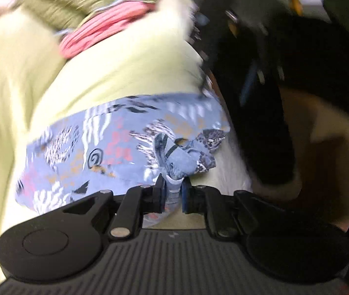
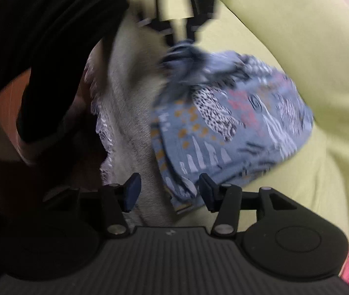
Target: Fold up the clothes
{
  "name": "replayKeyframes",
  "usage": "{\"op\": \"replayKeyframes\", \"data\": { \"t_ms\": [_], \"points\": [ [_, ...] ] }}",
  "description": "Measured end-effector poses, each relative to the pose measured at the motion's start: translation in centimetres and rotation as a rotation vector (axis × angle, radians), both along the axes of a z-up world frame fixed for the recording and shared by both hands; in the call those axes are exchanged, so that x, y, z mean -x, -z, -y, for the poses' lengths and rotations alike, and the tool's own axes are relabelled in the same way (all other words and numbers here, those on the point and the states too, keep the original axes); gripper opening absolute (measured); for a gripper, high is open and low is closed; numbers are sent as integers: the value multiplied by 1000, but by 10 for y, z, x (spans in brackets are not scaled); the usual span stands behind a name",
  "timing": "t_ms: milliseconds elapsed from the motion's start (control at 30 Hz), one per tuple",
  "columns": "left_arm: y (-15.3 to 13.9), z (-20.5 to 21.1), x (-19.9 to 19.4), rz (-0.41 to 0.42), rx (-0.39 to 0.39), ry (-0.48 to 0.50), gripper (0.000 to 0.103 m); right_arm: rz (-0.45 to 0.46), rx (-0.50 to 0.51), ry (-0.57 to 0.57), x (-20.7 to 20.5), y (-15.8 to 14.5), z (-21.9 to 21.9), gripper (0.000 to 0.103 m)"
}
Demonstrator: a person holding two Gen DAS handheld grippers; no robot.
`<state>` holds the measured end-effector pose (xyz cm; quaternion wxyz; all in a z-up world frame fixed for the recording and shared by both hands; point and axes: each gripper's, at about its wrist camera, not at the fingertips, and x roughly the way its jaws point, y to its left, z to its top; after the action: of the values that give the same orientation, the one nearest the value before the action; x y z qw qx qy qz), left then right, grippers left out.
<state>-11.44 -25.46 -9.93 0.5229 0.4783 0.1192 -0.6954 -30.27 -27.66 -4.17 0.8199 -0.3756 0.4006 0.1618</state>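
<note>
My left gripper (image 1: 173, 193) is nearly closed, pads clamped on a bunched corner of the blue patterned garment (image 1: 115, 142); my right gripper (image 2: 168, 191) stands wide apart, garment edge lying between the pads but not pinched (gap visible each side); the garment sprawls on a pale yellow-green sheet (image 1: 125, 73); a cream fringed cloth (image 2: 122, 113) sits beside it; a pink ribbed garment (image 1: 100, 29) lies farther back; motion blur smears the print; the dark mass on the outer side I cannot identify.
</note>
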Motion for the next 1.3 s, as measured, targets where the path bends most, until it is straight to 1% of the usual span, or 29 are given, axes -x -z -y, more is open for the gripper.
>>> {"op": "replayKeyframes", "data": {
  "t_ms": [100,167,267,333,367,400,467,533,600,633,700,833,900,933,1000,1133,1300],
  "points": [
    [-11,7,-15,-100,-12,-61,12,72,54,-46,-3,6,-1,48],
    [-15,11,-25,-168,-25,-103,12,69,66,-71,-5,11,-1,48],
    [-17,12,-36,-246,-39,-149,12,63,89,-120,-3,22,-2,48],
    [-16,12,-43,-284,-44,-174,12,101,135,-129,-2,28,-3,47],
    [-16,12,-44,-292,-48,-180,12,123,161,-123,-2,30,-2,40],
    [-16,11,-46,-297,-53,-184,12,116,151,-108,-4,26,1,26],
    [-17,9,-46,-316,-61,-190,11,94,122,-76,-6,17,6,6],
    [-22,5,-48,-342,-58,-198,11,82,76,-69,-7,-3,13,5],
    [-33,4,-60,-417,-34,-232,11,56,13,-56,-11,-26,23,5],
    [-37,5,-68,-459,-24,-251,11,39,-27,-44,-21,-40,32,5],
    [-44,8,-89,-515,-16,-291,11,3,-109,-18,-42,-67,53,5],
    [-53,26,-143,-624,-3,-377,11,-30,-241,44,-112,-112,104,5],
    [-54,38,-175,-706,-7,-412,11,-65,-312,81,-151,-121,133,5],
    [-54,43,-191,-732,-1,-425,11,-84,-348,100,-171,-125,148,5],
    [-51,53,-222,-785,9,-449,10,-121,-427,140,-208,-126,177,5],
    [-40,71,-278,-836,16,-493,10,-155,-541,217,-265,-114,221,5],
    [-14,92,-324,-873,-6,-523,10,-172,-638,296,-312,-87,255,5]
  ]
}}
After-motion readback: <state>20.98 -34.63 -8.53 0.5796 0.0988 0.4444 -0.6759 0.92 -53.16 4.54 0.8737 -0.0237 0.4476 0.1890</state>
